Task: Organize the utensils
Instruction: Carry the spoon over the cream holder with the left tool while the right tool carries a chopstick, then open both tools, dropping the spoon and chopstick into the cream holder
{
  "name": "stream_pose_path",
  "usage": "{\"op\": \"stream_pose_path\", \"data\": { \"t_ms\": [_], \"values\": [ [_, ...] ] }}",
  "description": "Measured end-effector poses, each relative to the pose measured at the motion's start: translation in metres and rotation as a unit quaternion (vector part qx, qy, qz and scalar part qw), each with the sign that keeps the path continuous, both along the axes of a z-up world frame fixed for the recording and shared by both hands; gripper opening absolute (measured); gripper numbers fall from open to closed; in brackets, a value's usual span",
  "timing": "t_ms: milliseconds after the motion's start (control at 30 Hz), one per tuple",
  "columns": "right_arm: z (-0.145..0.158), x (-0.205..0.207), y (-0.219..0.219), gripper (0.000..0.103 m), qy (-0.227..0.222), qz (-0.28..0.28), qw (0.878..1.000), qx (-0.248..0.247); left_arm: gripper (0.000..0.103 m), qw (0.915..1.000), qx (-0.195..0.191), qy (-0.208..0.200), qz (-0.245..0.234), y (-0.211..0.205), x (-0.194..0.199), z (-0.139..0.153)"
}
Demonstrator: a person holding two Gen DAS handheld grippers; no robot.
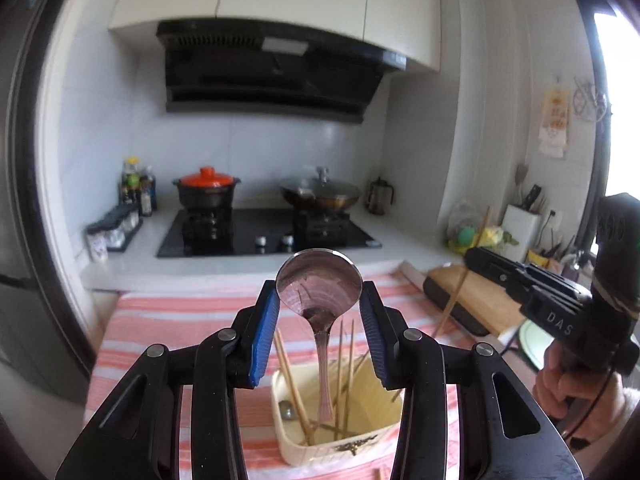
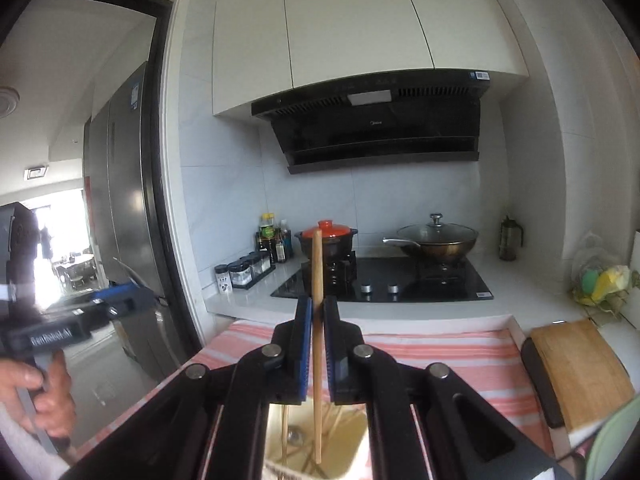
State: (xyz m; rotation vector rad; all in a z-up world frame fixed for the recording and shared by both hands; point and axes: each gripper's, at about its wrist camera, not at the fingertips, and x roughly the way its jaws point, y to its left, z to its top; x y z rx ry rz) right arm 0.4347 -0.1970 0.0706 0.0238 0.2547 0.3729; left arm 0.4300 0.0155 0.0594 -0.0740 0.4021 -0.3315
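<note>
Steel polished spoon [image 1: 320,280] clamped bowl-up in left gripper [image 1: 319,322], handle hanging over cream rectangular plastic bin [image 1: 340,444] of bamboo sticks on the pink-striped cloth [image 1: 168,320]. Right gripper [image 2: 317,344] jaws together on upright wooden chopstick [image 2: 317,280], its lower end above the same bin.

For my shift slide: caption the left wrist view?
Left gripper clamps a shiny metal spoon by its bowl above the cream plastic utensil bin of wooden chopsticks.
</note>
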Motion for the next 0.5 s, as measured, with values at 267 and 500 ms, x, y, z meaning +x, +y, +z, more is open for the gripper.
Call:
{"op": "stream_pose_path", "data": {
  "t_ms": [267,500],
  "values": [
    [-0.075,0.077,0.005,0.006,0.158,-0.005,0.987,-0.018,0.041,0.9912,0.019,0.131,-0.009,-0.026,0.070,-0.079],
    [-0.126,0.106,0.005,0.014,0.247,-0.010,0.969,-0.026,0.045,0.9799,0.042,0.195,0.004,-0.033,0.080,-0.120]
  ]
}}
